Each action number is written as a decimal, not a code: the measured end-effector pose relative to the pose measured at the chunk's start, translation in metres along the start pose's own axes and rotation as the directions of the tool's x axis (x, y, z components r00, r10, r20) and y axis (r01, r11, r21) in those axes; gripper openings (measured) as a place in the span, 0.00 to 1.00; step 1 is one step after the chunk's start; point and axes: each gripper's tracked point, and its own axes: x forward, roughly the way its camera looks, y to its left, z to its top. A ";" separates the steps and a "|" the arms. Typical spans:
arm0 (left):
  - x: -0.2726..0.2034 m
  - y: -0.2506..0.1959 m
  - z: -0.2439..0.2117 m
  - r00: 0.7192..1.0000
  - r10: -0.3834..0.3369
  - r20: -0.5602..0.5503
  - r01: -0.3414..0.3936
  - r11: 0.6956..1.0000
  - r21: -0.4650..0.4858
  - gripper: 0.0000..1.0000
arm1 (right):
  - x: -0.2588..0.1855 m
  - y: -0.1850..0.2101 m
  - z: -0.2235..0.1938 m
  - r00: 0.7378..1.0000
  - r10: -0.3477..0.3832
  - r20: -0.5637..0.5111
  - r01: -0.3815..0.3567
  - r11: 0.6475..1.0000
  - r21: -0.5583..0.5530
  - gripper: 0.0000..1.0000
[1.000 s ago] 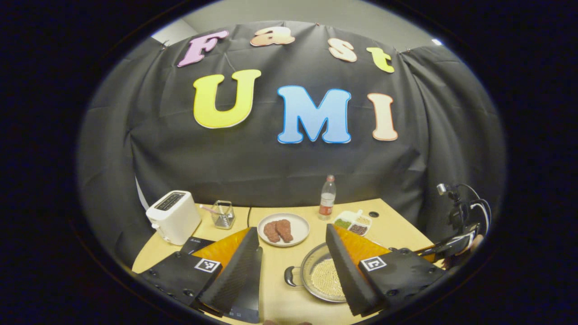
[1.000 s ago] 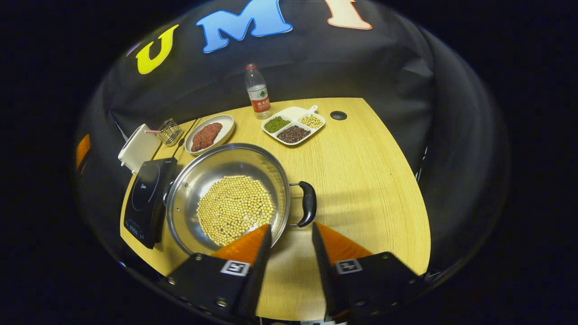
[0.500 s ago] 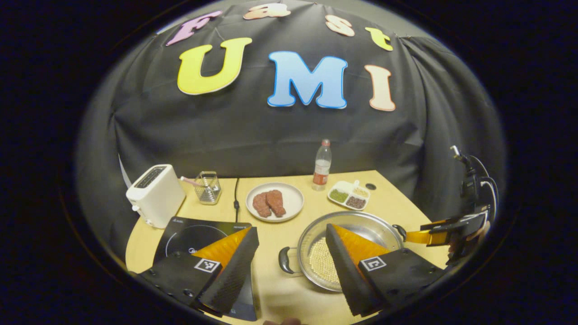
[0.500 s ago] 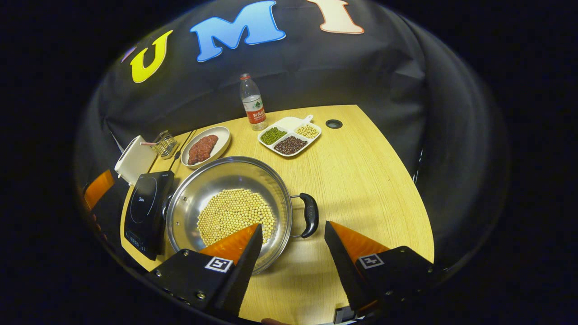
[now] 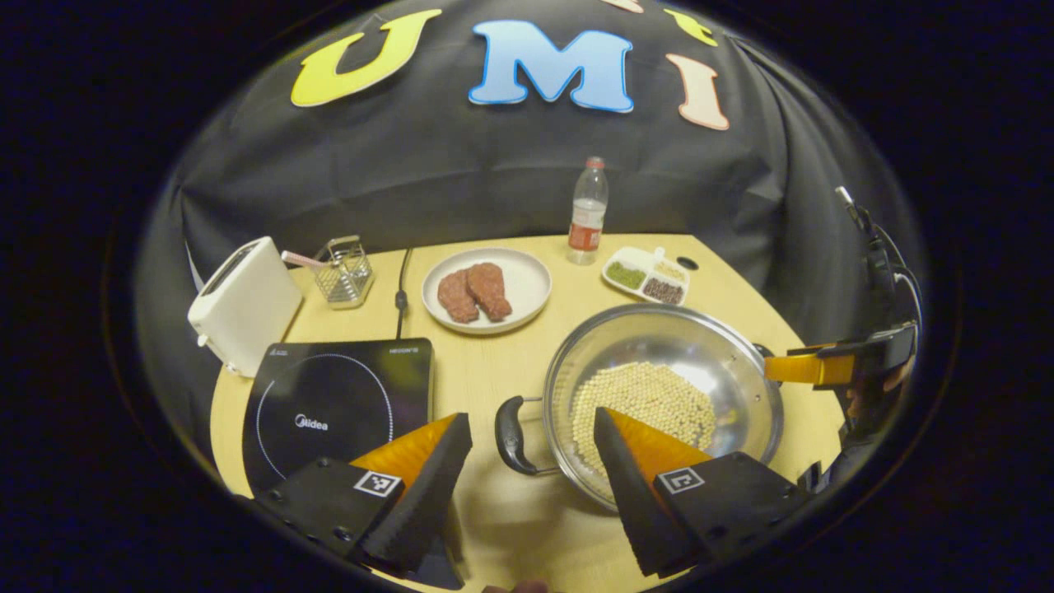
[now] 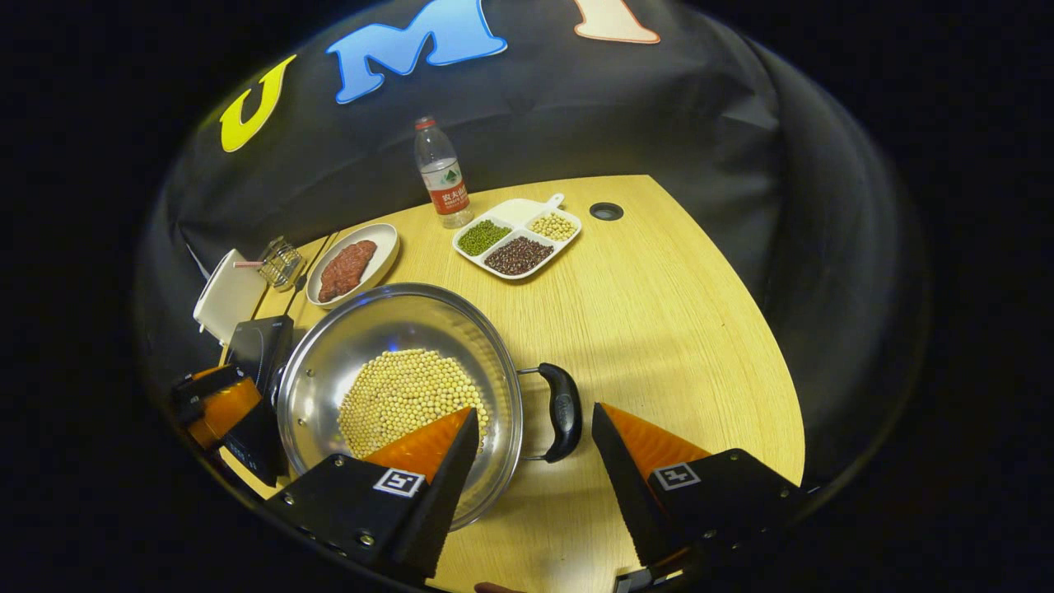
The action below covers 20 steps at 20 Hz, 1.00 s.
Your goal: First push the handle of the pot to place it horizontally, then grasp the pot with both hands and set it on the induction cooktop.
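Here, on a pale wooden table (image 6: pixel 675 329): a wide, shiny steel pot (image 5: pixel 725 362) holding a flat layer of yellow soybeans (image 5: pixel 646 403) and bearing two black loop handles, one (image 5: pixel 509 434) on the side toward the induction cooktop (image 5: pixel 338 403), the other (image 6: pixel 564 410) on the opposite side. Just beside the black cooktop, not on it. Behind, a white plate (image 5: pixel 527 284) with two brown pieces of meat (image 5: pixel 473 292); a white three-part dish (image 6: pixel 517 239) with green beans, dark beans and pale beans, one kind per section; a wire basket (image 5: pixel 344 270) with a pink stick; a clear plastic bottle (image 5: pixel 586 210) with a red label, contents unclear; a white toaster (image 5: pixel 243 303) at the table's edge. Left gripper (image 5: pixel 531 424) above the pot's cooktop-side handle, jaws spread wide, gripping nothing. Right gripper (image 6: pixel 535 420) above the other handle, jaws likewise spread, the handle lying between them untouched.
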 end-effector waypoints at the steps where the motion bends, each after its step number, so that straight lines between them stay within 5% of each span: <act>1: 0.009 0.001 -0.007 1.000 0.004 -0.022 -0.004 1.000 -0.002 0.99 | 0.005 -0.001 -0.001 1.000 -0.004 -0.009 0.004 1.000 0.003 0.86; 13: 0.066 0.009 -0.030 0.992 0.017 -0.126 -0.015 1.000 0.019 0.97 | 0.049 -0.004 -0.012 0.996 -0.026 -0.091 0.024 1.000 -0.020 0.81; 14: 0.068 0.006 -0.031 0.991 0.002 -0.135 -0.001 1.000 0.014 0.85 | 0.050 -0.008 -0.012 0.995 -0.033 -0.092 0.031 0.999 -0.021 0.75; 20: 0.072 0.002 -0.031 0.985 -0.011 -0.169 0.013 1.000 0.010 0.69 | 0.050 -0.005 -0.015 0.995 -0.012 -0.102 0.012 1.000 0.004 0.59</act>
